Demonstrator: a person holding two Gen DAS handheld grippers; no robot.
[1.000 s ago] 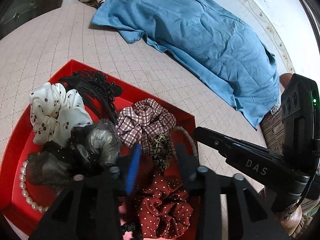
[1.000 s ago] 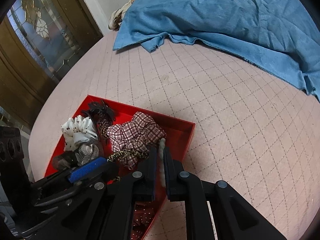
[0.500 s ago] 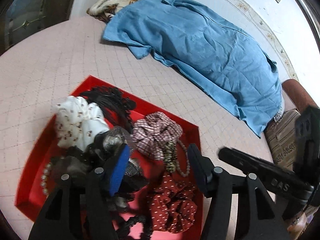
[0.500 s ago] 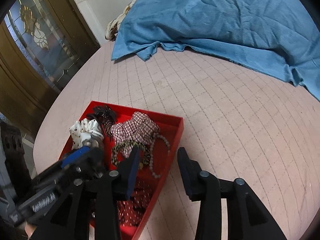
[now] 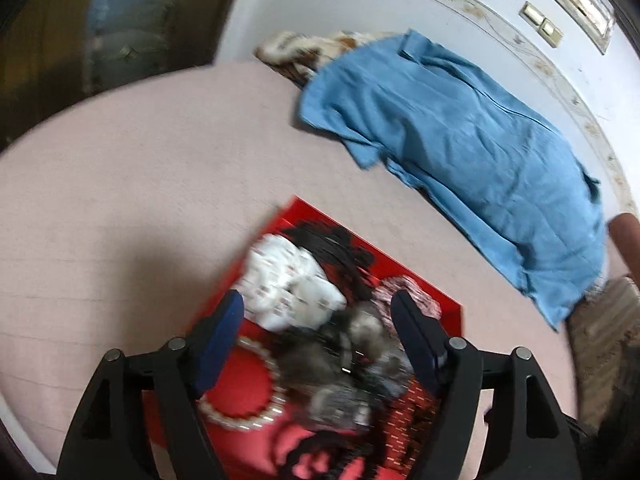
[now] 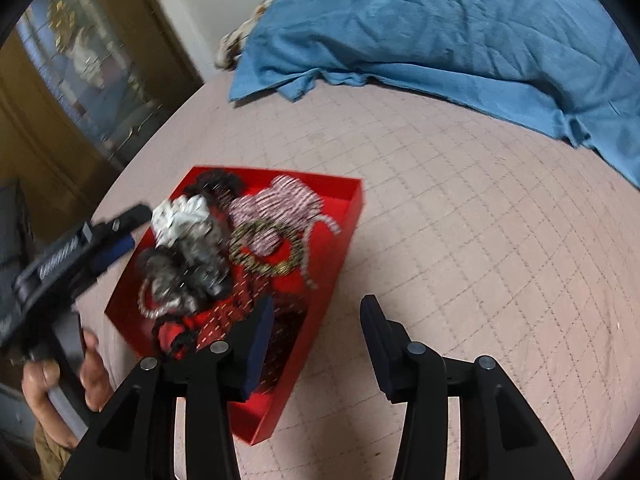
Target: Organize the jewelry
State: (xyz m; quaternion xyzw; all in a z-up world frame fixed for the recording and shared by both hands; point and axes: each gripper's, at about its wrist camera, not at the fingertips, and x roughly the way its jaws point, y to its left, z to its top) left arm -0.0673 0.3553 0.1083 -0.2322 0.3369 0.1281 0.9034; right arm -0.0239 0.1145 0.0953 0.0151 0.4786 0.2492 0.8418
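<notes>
While both views are motion-blurred, we see the red tray (image 6: 344, 236) lying on the pink quilted bed (image 6: 460, 220), filled with a white scrunchie (image 5: 288, 284), a plaid scrunchie (image 6: 280, 204), a pearl bracelet (image 5: 244, 416) and a leopard-print band (image 6: 264, 248). Our left gripper (image 5: 320, 340) hovers above the tray with jaws spread wide and empty; our right gripper (image 6: 316, 344) is likewise released, straddling the tray's near wall. A blue cloth (image 6: 440, 28) lies well apart.
</notes>
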